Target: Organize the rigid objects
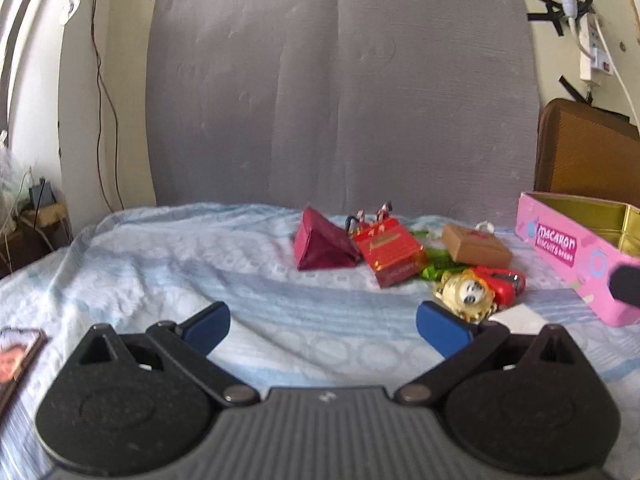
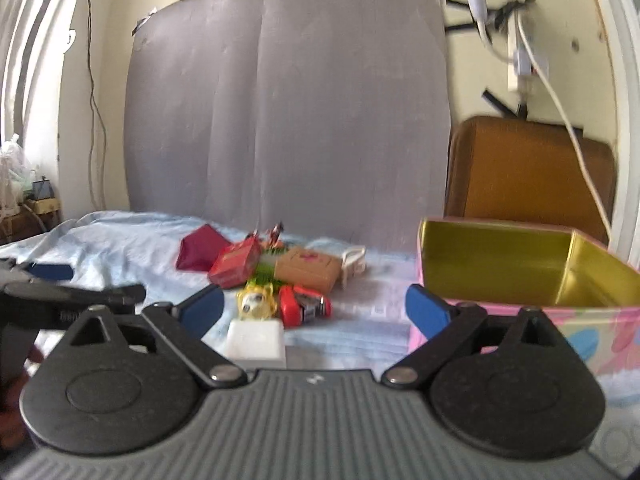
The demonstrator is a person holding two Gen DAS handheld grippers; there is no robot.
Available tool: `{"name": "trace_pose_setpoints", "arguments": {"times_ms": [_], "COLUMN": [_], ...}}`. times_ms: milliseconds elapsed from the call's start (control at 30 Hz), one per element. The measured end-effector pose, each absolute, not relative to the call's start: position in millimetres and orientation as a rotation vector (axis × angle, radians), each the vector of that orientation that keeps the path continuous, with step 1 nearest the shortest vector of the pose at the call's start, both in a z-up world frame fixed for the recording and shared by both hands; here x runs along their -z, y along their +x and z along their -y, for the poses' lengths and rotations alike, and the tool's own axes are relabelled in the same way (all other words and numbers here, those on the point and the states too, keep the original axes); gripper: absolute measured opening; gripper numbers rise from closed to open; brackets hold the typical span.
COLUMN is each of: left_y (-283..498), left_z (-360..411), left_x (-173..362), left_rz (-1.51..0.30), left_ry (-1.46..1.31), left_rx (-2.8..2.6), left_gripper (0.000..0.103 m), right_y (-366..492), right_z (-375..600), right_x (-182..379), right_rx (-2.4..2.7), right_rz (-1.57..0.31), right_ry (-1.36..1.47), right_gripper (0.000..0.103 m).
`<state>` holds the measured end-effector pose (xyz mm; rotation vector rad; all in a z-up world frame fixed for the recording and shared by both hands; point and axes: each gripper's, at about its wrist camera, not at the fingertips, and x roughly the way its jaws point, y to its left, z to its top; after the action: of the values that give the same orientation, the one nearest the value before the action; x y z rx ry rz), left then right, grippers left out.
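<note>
The pink tin is seen empty; every item in the pile left of it remains unsorted; both hand-held grippers are held wide, holding nothing

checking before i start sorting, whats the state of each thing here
pink tin: open, no lid, looks empty inside
left gripper: fingers wide apart, nothing between them
right gripper: fingers wide apart, holding nothing
white block: lying flat on the bedsheet, just ahead of the right gripper
brown box: closed, in the pile
red box: closed, tilted in the pile
maroon pouch: propped up like a tent
</note>
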<state>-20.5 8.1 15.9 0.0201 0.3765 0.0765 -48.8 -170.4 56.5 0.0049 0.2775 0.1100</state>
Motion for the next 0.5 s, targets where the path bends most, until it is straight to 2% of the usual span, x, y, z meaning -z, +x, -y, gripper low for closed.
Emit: {"name": "trace_pose_setpoints", "arguments": {"times_ms": [67, 200, 300, 500], "left_y": [-24.5, -29.9, -30.6, -31.7], "left_z": [-9.5, -11.4, -12.7, -19.3], "left_x": [-18.0, -19.7, -21.1, -21.6], "left_rz": [-0.356, -0.325, -0.323, -0.317], "left_ry": [0.012, 0.006, 0.005, -0.028], "left_rx": [-0.077, -0.078, -0.070, -0.058], "left_gripper": [0.103, 0.103, 0.103, 0.103], "right_y": [-48.3, -52.1, -56.8, -56.4], "right_z": [164.1, 160.3, 165.6, 162.5], "right_x": [-44.2, -40.6, -43.8, -41.8], "right_rx": [-0.077, -0.030, -0.011, -0.008], "right_rz": [-0.276, -0.247, -0.206, -0.216], "right_ry": [0.018, -0.008, 0.016, 0.010], "right_gripper": [0.089, 0.091, 0.103, 0.103]}}
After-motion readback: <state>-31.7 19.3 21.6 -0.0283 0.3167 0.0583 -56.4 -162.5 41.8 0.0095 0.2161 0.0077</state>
